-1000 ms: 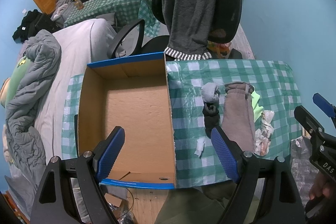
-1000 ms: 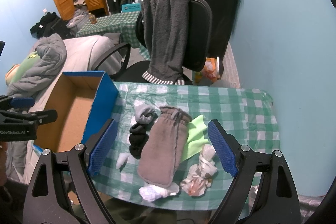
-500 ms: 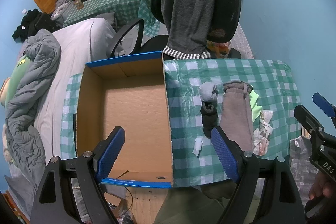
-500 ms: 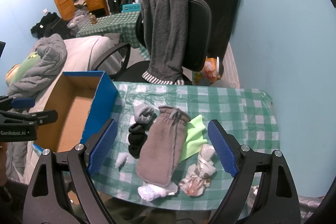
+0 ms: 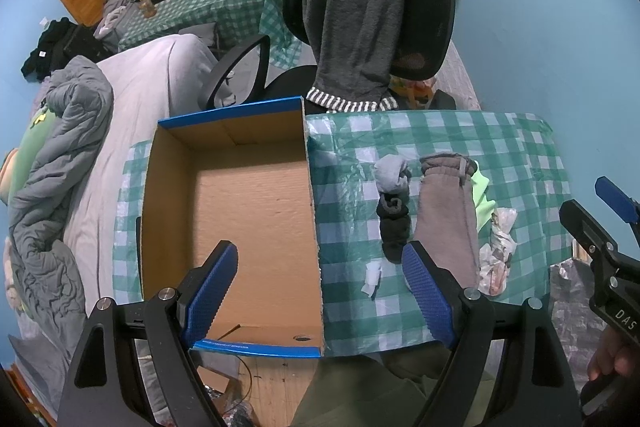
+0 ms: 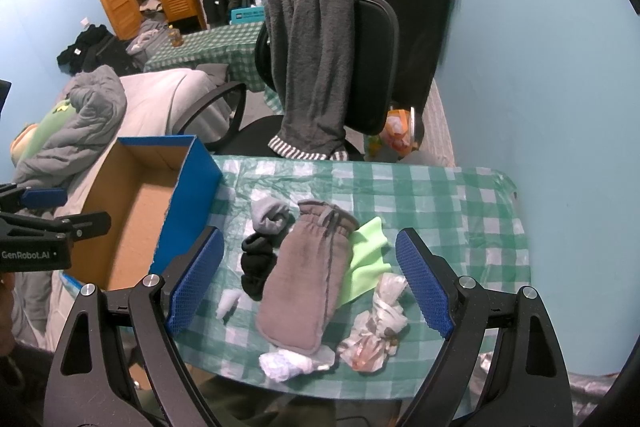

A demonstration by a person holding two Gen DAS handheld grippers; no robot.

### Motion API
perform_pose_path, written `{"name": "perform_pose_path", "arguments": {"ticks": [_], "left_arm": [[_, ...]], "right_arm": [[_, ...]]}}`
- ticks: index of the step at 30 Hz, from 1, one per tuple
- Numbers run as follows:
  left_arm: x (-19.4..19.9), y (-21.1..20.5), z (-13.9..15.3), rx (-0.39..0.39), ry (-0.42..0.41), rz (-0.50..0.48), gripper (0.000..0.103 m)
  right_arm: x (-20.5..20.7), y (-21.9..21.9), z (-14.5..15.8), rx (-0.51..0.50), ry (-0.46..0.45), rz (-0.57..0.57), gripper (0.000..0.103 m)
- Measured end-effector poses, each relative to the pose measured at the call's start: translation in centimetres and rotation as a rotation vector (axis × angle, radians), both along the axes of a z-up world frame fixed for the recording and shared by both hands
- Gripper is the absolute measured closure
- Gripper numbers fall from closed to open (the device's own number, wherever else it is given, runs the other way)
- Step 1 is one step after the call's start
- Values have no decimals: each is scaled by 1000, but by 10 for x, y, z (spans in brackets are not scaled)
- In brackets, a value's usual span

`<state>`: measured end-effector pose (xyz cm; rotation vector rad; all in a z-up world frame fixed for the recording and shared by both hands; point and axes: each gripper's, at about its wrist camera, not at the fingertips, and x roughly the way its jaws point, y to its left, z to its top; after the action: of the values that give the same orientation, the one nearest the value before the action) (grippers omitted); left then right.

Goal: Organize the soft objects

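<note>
An empty cardboard box with blue rim (image 5: 240, 211) (image 6: 132, 219) sits at the table's left. Right of it lie a grey sock ball (image 5: 391, 173) (image 6: 269, 215), a black sock (image 5: 394, 223) (image 6: 256, 265), a brown-grey pouch (image 5: 448, 211) (image 6: 308, 279) and a lime green cloth (image 5: 482, 197) (image 6: 366, 259) partly under the pouch. My left gripper (image 5: 320, 291) is open, above the box's near right edge. My right gripper (image 6: 310, 283) is open, above the pouch.
The table has a green checked cloth (image 5: 500, 143) (image 6: 440, 199). Crumpled plastic wrappers (image 6: 376, 331) (image 5: 498, 251) and white tissue bits (image 6: 292, 363) (image 5: 372, 277) lie near the front edge. An office chair with a grey towel (image 6: 316, 67) stands behind the table; a bed (image 5: 80, 155) lies left.
Both views have drifted slightly; the objects lie where they were. Both grippers stay open.
</note>
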<state>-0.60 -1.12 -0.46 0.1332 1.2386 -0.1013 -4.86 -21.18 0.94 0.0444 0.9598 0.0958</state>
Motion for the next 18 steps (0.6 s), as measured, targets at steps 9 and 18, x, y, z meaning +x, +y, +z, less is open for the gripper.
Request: {"name": "perform_pose_path", "arguments": {"ticks": [9, 18], "left_arm": [[1, -18, -7, -3, 10, -14, 17], [9, -18, -8, -10, 29, -34, 17]], "right_arm": [[-1, -7, 1, 2, 4, -6, 15], [-2, -15, -4, 6, 16, -33, 15]]}}
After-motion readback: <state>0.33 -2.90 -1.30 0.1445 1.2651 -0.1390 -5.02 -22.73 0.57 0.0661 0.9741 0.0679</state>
